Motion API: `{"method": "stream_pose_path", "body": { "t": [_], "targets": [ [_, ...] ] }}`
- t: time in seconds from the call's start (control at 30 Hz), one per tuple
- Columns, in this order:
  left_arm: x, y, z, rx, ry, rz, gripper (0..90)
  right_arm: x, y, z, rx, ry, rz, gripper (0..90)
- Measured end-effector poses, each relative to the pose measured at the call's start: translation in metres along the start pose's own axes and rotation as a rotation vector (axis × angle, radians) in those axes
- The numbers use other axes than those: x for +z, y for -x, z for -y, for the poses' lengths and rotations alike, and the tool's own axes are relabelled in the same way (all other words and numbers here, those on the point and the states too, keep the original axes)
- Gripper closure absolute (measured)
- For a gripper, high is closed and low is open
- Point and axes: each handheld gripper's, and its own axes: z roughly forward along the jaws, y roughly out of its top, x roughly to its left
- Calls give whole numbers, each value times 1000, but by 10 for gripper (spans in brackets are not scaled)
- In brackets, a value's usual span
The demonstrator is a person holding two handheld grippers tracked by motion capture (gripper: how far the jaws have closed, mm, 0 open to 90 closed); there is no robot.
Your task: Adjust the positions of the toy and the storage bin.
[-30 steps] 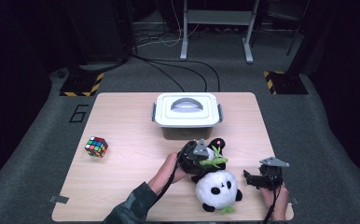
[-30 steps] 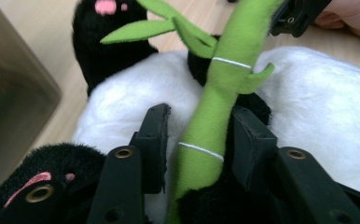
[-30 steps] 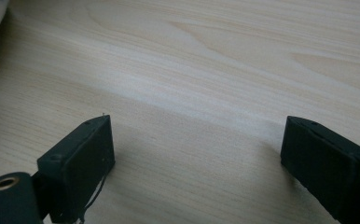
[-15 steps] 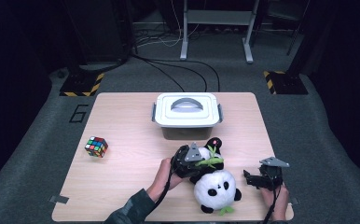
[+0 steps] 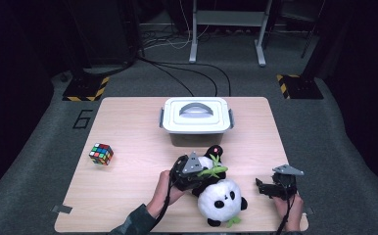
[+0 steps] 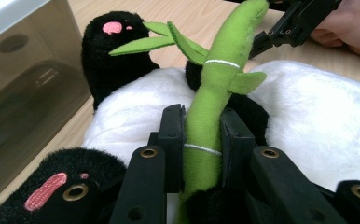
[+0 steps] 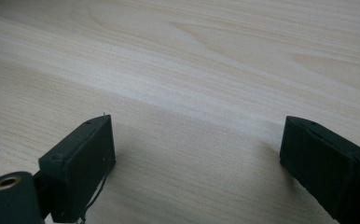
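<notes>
A black-and-white panda plush (image 5: 222,197) lies on the wooden table (image 5: 128,127) near its front edge, holding a green bamboo stalk (image 5: 213,171). My left gripper (image 5: 202,175) lies across the panda's body, shut on that stalk. In the left gripper view the two black pads (image 6: 172,135) squeeze the bamboo stalk (image 6: 215,84) low down, with the panda's white belly (image 6: 308,116) behind it. My right gripper (image 5: 261,187) rests to the right of the panda, apart from it. Its jaws stand wide open over bare wood (image 7: 197,154).
A clear box with a white lid and grey handle (image 5: 196,113) stands at the table's far middle, close behind the panda; its wall (image 6: 19,88) is beside my left gripper. A colour cube (image 5: 101,153) sits at the left.
My left gripper has drawn a little left and toward the person, taking the bamboo with it, and the panda has shifted slightly. The right gripper has stayed put.
</notes>
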Motion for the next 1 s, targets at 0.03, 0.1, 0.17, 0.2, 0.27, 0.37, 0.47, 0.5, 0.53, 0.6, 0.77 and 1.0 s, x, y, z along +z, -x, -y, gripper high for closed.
{"method": "stream_pose_path", "body": {
  "t": [0.03, 0.1, 0.17, 0.2, 0.27, 0.37, 0.47, 0.5, 0.53, 0.6, 0.77, 1.0],
  "targets": [
    [-2, 0, 1, -1, 5, -3, 746, 0, 0, 0, 0, 0, 0, 93],
    [-6, -1, 2, -6, 6, -11, 746, 0, 0, 0, 1, 0, 0, 93],
    [-10, -2, 4, -11, 9, -22, 746, 0, 0, 0, 0, 0, 0, 93],
    [-12, -2, 6, -13, 6, -25, 746, 0, 0, 0, 1, 0, 0, 93],
    [-16, -2, 9, -22, 7, -33, 746, 0, 0, 0, 0, 0, 0, 93],
    [-22, -3, 15, -29, 11, -42, 746, 0, 0, 0, 0, 0, 0, 93],
    [-29, -4, 21, -48, 16, -51, 745, 0, 0, 0, 1, 0, 0, 93],
    [-32, -5, 23, -47, 15, -57, 746, 0, 0, 0, 0, 0, 0, 93],
    [-35, -5, 25, -53, 22, -67, 745, 0, 0, 0, 0, 0, 0, 93],
    [-41, -7, 29, -62, 17, -82, 745, 0, 0, 0, -3, 1, 0, 94],
    [-58, -13, 40, -85, 32, -116, 745, 0, 0, 0, -2, 0, 0, 94],
    [-78, -24, 53, -133, 55, -155, 745, 0, 0, 0, 1, 0, 1, 94]
  ]
}}
